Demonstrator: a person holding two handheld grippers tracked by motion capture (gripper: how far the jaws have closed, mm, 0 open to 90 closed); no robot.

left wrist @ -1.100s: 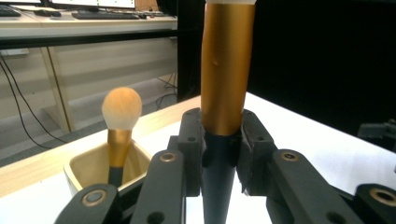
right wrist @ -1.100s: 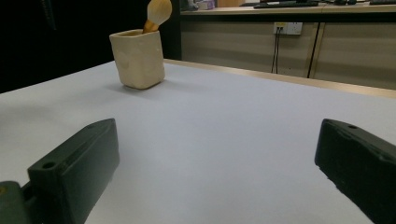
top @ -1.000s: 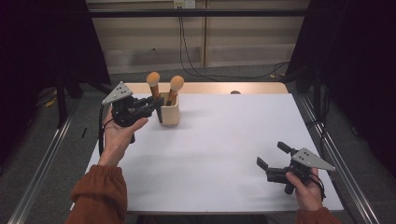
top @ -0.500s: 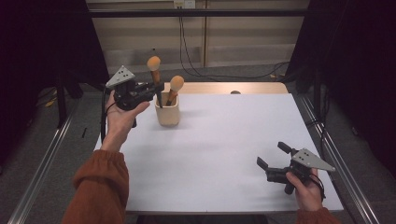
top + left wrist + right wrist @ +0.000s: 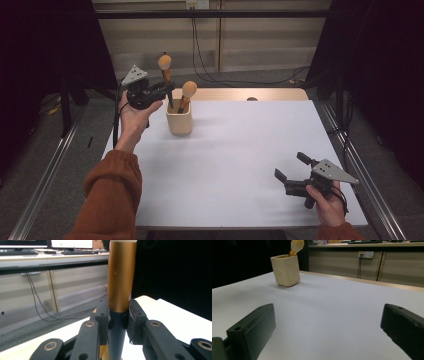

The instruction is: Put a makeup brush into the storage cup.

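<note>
While the left tool (image 5: 162,92) sits raised at the far-left corner of the tabletop (image 5: 240,165), its jaws are clamped on a brush (image 5: 166,80). Grip is on the dark handle, just below the gold ferrule; the left gripper view shows that ferrule (image 5: 121,277) rising straight up between the jaws. Brush is near upright, round tan head on top. Its lower end is above the cup (image 5: 179,122), at about rim level; can't tell whether the tip is inside or clear of it.

Cup is cream, squarish, upright on the white tabletop near the far-left corner, just right of the left hand (image 5: 131,112). Second brush (image 5: 186,95) stands in it, leaning right, tan head up. The two brush heads are apart, the gripped one higher.

Right tool (image 5: 292,172) is at the near-right corner, well apart from the cup. Jaws spread wide, nothing between them, pointing left across the tabletop. Right hand (image 5: 327,200) holds it low, near the surface. Right gripper view: both jaws far apart at the frame edges, bare tabletop between, cup (image 5: 285,270) off in the distance at upper left with the second brush head (image 5: 296,246) above its rim.
</note>
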